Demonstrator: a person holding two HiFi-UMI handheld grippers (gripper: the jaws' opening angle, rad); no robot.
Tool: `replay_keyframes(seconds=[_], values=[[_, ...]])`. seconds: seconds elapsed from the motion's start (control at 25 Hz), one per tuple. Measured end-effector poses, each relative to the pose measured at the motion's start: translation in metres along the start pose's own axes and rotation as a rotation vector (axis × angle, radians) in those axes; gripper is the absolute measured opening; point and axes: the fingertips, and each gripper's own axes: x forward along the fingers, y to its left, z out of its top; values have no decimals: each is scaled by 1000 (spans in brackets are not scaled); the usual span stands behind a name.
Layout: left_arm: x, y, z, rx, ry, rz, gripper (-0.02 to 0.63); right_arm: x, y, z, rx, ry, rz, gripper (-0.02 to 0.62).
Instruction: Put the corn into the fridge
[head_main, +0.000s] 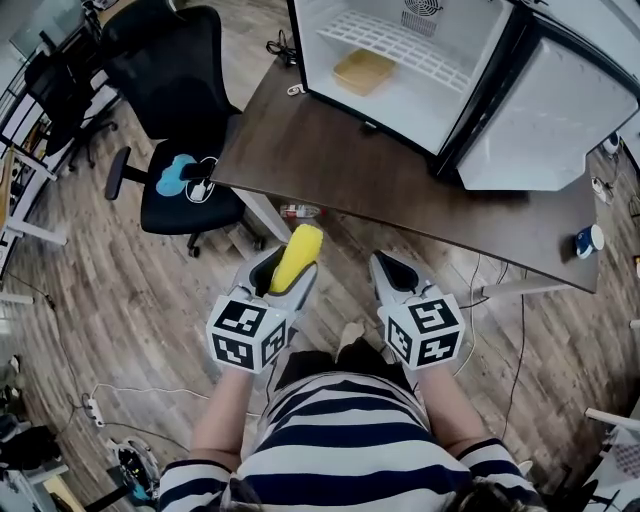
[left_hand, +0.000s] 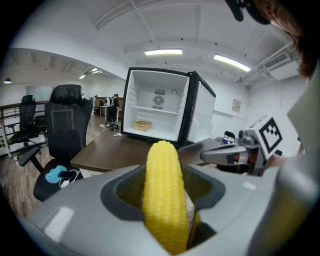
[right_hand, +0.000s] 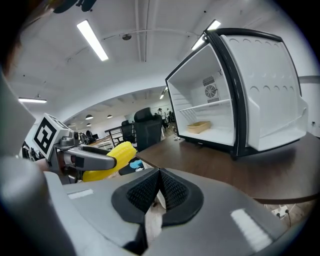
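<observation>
A yellow corn cob (head_main: 296, 256) (left_hand: 163, 192) stands between the jaws of my left gripper (head_main: 289, 267) (left_hand: 165, 200), which is shut on it; the cob's tip sticks out past the jaws toward the desk. The same cob (right_hand: 107, 161) shows at the left of the right gripper view. My right gripper (head_main: 392, 272) (right_hand: 160, 192) is shut with nothing in it, held beside the left one over the floor. The small white fridge (head_main: 420, 75) (left_hand: 160, 111) (right_hand: 225, 100) stands on the brown desk (head_main: 400, 190) with its door (head_main: 545, 110) swung open. A tan tray (head_main: 364, 71) lies inside.
A black office chair (head_main: 175, 110) with a blue item on its seat stands left of the desk. Cables and a power strip (head_main: 93, 408) lie on the wooden floor. A small blue and white cup (head_main: 589, 241) sits at the desk's right end.
</observation>
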Motion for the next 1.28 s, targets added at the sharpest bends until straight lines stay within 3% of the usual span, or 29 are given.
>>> replay_keyframes(seconds=[0.36,0.68,1.28], values=[[53,-5,29,47,13,-22,0,18,-43,9,-6,1,-22,-5],[102,8,60,86,-1,-67,0,40,-78,28,17,-14,-99,-5],[227,55,125,201,31,-250,0,135,-143,70,90,-5,-258,-5]])
